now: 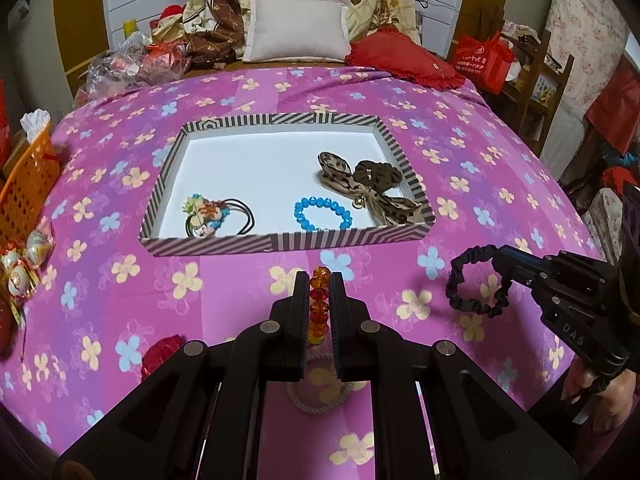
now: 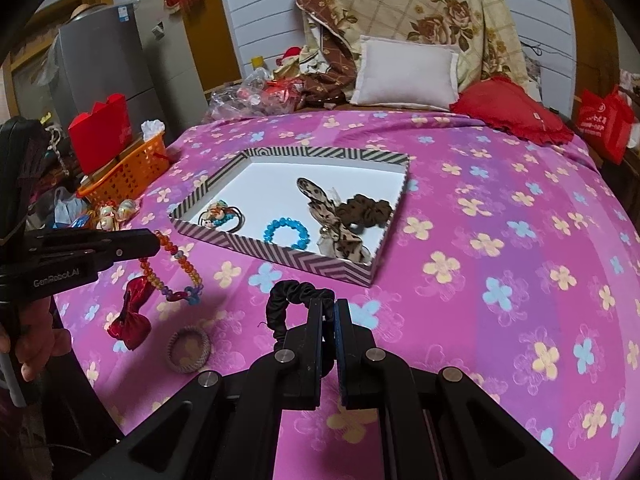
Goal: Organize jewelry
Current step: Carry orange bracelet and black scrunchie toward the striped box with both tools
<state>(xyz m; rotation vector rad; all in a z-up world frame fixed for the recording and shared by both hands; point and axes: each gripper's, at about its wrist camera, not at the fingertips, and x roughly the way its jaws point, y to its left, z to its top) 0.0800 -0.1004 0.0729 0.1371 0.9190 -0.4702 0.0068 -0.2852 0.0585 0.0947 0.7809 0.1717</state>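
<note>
Closest to the lens, the left gripper clamps an orange bead necklace whose long loop hangs free; it could catch the striped tray wall. Beside it, the right gripper pinches a black scrunchie. Farther, a blue bracelet lies inside the tray.

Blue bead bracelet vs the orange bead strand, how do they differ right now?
The blue bracelet lies flat in the striped tray; the orange strand is outside it, lifted above the bedspread.
The bracelet is untouched; the strand is clamped in the left gripper.
The bracelet is a small closed ring of one colour; the strand hangs in a longer loop, with purple and blue beads at the bottom.
Both are faceted beads.
</note>
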